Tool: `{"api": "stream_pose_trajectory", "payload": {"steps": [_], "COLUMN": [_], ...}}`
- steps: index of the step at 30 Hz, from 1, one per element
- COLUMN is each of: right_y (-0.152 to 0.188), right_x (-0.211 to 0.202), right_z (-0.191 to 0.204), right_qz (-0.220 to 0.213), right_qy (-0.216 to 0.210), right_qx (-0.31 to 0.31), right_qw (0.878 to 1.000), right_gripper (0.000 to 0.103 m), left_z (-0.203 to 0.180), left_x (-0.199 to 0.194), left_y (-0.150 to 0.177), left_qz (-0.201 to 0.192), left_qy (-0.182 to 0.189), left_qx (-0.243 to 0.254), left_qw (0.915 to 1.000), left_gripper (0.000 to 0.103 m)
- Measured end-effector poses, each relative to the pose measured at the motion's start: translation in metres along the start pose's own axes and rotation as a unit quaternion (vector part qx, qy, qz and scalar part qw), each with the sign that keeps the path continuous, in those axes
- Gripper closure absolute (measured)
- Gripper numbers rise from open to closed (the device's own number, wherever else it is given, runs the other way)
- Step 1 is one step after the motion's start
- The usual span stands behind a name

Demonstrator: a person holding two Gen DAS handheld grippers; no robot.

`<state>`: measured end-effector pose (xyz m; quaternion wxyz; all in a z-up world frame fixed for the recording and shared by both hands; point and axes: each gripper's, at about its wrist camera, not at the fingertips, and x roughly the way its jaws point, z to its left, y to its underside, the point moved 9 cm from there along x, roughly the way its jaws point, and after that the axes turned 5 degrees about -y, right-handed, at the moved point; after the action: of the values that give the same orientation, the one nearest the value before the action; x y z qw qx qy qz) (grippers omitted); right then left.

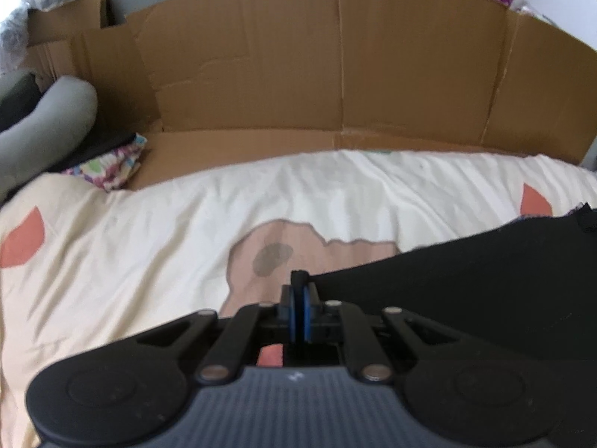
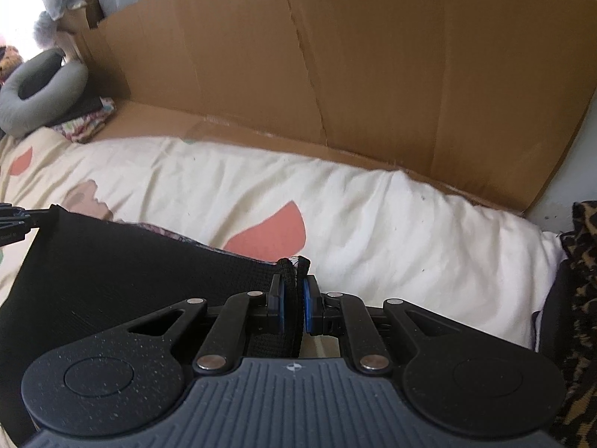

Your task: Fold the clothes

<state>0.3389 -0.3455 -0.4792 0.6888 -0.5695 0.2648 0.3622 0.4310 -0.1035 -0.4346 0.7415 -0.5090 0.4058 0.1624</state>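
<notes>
A black knit garment (image 1: 466, 291) is stretched between my two grippers above a cream bedspread (image 1: 130, 246). In the left wrist view my left gripper (image 1: 298, 287) is shut on one corner of the cloth, which spreads away to the right. In the right wrist view my right gripper (image 2: 294, 283) is shut on the other corner, its thick hem bunched between the blue pads (image 2: 308, 298). From there the garment (image 2: 112, 268) spans left to the tip of the left gripper (image 2: 15, 224) at the frame's edge.
A tall cardboard wall (image 1: 335, 74) stands along the far side of the bed. A grey ring cushion (image 2: 37, 89) and a patterned folded cloth (image 1: 112, 168) lie at the far left. Leopard-print fabric (image 2: 582, 261) hangs at the right edge.
</notes>
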Motion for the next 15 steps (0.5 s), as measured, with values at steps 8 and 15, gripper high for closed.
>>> {"api": "stream_pose_trajectory", "payload": {"steps": [8, 15], "right_y": [0.017, 0.012], "right_x": [0.014, -0.006], "right_z": [0.0, -0.007], "right_qz": [0.009, -0.007], "right_qy": [0.012, 0.032], "right_qx": [0.009, 0.019], "right_qw": [1.0, 0.999], "right_gripper": [0.083, 0.074], "left_z": [-0.004, 0.007], "left_x": [0.014, -0.003], "left_y": [0.009, 0.006], "left_qz": [0.017, 0.016], "left_qy": [-0.002, -0.036], "left_qx": [0.003, 0.011], "left_qw": [0.9998, 0.9992], "left_gripper": [0.091, 0.073]}}
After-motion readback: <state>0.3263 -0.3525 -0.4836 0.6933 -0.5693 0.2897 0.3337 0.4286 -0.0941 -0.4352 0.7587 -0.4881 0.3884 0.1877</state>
